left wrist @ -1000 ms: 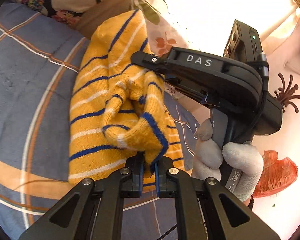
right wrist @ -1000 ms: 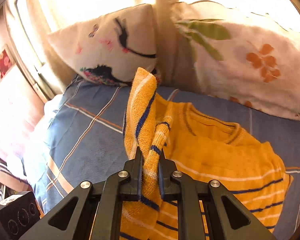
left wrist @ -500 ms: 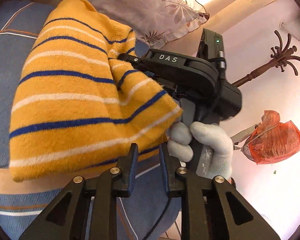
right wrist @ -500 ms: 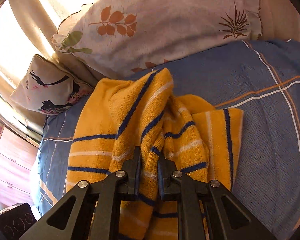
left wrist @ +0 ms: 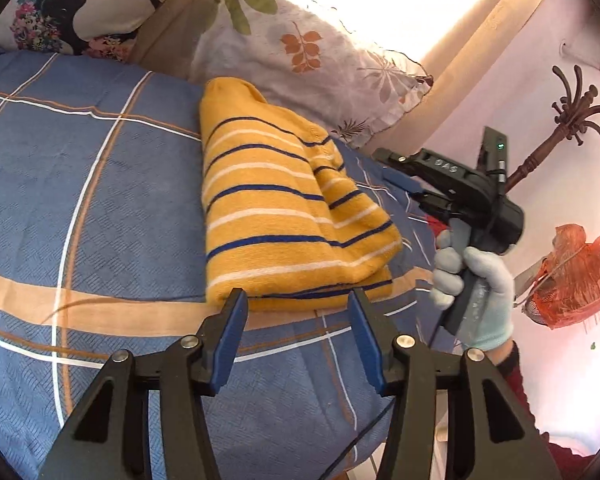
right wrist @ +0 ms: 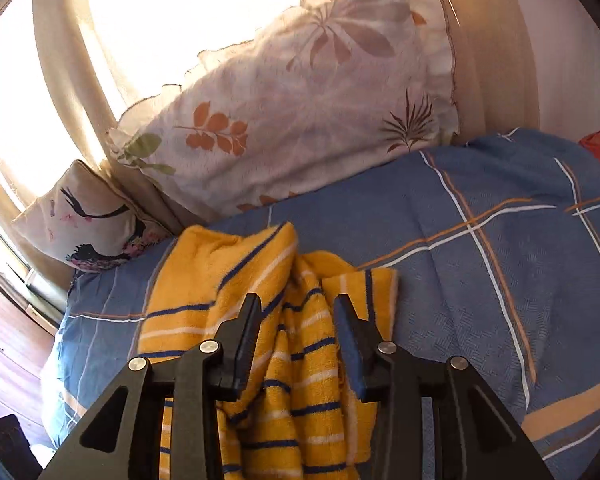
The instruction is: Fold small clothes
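Left black two-finger gripper with blue pads [left wrist: 296, 312]: jaws opening, nothing between them, tips just short of near folded edge of yellow knitted sweater with blue and white stripes [left wrist: 284, 216]. Sweater folded on blue checked bedspread [left wrist: 80, 184]. Right black gripper [right wrist: 298, 314]: jaws opening, bunched knit between pads, not pinched. Broad bare bedspread on both sides. Beyond, white leaf-print pillow [right wrist: 300, 120] just behind sweater's far end; bird-print pillow [right wrist: 84, 228] beside it.

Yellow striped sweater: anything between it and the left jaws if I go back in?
Nothing visible. The yellow striped sweater lies folded on the blue bedspread, its near edge just beyond the left gripper, whose opening jaws are empty.
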A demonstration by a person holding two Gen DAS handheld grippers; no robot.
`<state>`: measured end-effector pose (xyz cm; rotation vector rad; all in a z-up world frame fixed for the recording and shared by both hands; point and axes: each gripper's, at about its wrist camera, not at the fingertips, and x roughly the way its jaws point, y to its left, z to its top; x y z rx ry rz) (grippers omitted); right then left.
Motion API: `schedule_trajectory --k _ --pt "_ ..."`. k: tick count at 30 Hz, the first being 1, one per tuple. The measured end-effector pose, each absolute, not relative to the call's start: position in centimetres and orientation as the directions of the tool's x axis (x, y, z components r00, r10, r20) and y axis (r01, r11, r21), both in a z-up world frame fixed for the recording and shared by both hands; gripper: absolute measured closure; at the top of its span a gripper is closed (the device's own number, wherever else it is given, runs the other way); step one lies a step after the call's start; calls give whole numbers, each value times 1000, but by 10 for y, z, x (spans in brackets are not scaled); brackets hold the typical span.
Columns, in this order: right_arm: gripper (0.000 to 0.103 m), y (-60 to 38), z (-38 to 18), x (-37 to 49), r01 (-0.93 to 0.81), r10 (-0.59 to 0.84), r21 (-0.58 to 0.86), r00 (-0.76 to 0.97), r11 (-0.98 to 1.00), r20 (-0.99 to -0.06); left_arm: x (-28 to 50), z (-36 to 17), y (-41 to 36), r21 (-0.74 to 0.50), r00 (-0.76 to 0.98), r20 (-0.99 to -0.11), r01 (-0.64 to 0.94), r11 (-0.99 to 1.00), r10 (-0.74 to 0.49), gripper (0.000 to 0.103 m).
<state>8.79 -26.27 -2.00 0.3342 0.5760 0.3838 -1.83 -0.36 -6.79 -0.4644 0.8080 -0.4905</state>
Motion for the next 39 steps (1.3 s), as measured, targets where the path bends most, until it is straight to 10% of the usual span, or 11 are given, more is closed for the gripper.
schedule_trajectory --k 6,17,21,39 --pt "59 -197 -24 82 -425 564 376 677 824 -472 -22 -78 0 -535 600 -597 198 822 -533 53" --pt "66 -208 -65 104 -231 309 208 763 951 -568 -24 -84 11 -379 650 -673 105 919 -352 49" --pt "39 -246 -85 100 -152 280 259 762 954 -583 -23 -88 10 -330 659 -684 103 938 -313 49" --pt "38 -220 -55 76 -316 448 342 778 885 -441 -24 -90 -11 -61 702 -709 39 997 -71 49"
